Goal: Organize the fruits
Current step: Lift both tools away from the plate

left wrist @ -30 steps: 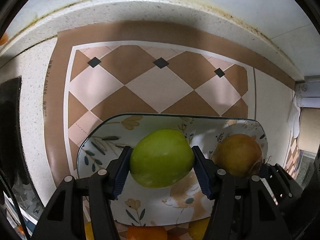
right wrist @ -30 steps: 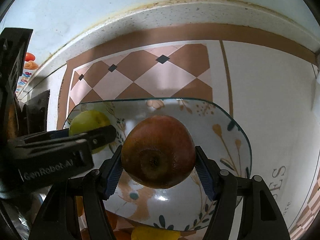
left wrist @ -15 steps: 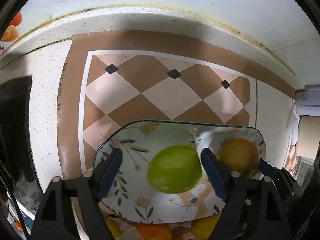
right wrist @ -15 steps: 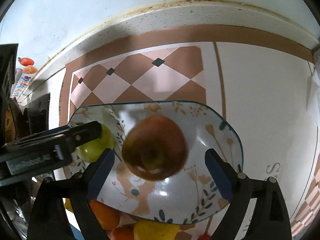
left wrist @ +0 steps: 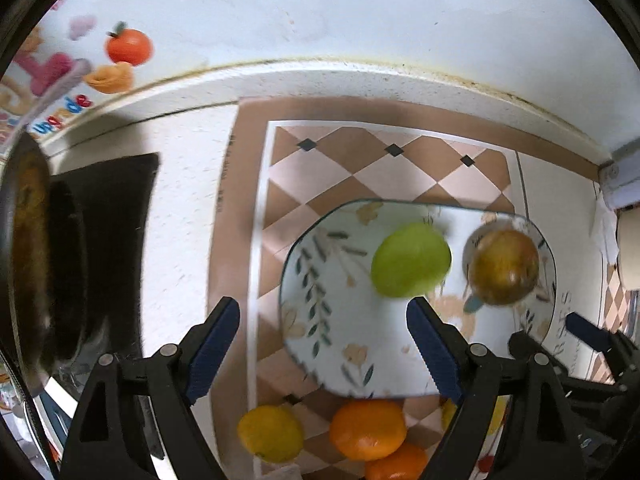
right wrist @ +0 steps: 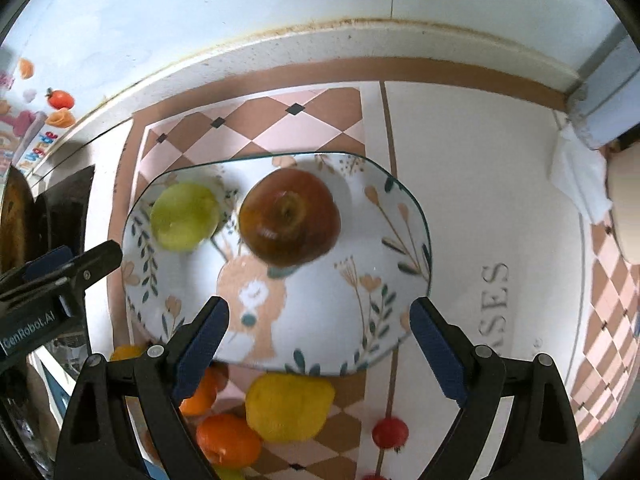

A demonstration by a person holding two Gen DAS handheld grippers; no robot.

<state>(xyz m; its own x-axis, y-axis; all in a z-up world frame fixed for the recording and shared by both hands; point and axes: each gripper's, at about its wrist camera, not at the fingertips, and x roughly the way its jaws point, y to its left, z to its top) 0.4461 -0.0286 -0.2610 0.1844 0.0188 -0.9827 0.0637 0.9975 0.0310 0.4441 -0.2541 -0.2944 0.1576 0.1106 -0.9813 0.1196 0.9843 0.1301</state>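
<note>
**Two apples on the plate, both hand-held grippers wide open**

In the left wrist view the left hand-held gripper [left wrist: 323,338] has its two blue-padded fingers spread far apart and holds nothing. The green apple [left wrist: 410,260] lies on the flowered plate [left wrist: 316,280], right of the centre of the frame, just above the right finger and not touching it. The red-brown apple [left wrist: 503,267] lies beside it on the right part of the same plate; the two fruits are near each other but a small gap shows between them. Below the plate, at the lower edge of the frame, a lemon [left wrist: 270,433] and an orange [left wrist: 368,429] rest on the checked mat [left wrist: 384,172]. A dark pan [left wrist: 36,256] fills the left side of the frame, on the pale worktop [left wrist: 188,208].

In the right wrist view the right hand-held gripper [right wrist: 319,342] is also opened wide and empty. The red-brown apple [right wrist: 290,217] sits in the middle of the plate [right wrist: 384,280], with the green apple [right wrist: 185,216] to its left. The other hand-held gripper enters from the left edge [right wrist: 60,276]. Under the plate, in the lower part of the frame, lie a yellow fruit [right wrist: 289,406], an orange [right wrist: 229,438] and a small red fruit [right wrist: 390,432]
</note>
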